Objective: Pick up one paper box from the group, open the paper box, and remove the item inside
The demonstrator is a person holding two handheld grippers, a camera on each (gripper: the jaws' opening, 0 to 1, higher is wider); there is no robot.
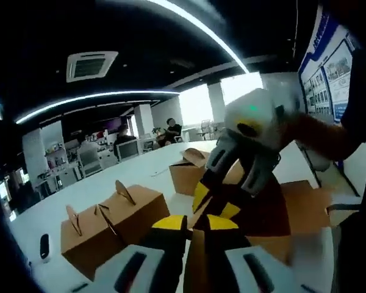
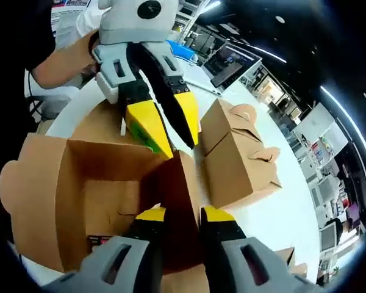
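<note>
The open paper box (image 2: 79, 201) sits on the white table (image 2: 293, 213), its near flap (image 2: 180, 201) pinched between the right gripper (image 2: 178, 215) jaws. The left gripper (image 2: 165, 131) grips the far flap; a green item (image 2: 143, 139) peeks inside. 2 closed boxes (image 2: 238, 152) stand right

Open-plan office: desks, monitors (image 2: 230, 61)

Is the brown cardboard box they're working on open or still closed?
Open. In the right gripper view the brown cardboard box has its flaps spread and its inside exposed; the right gripper pinches one upright flap.
</note>
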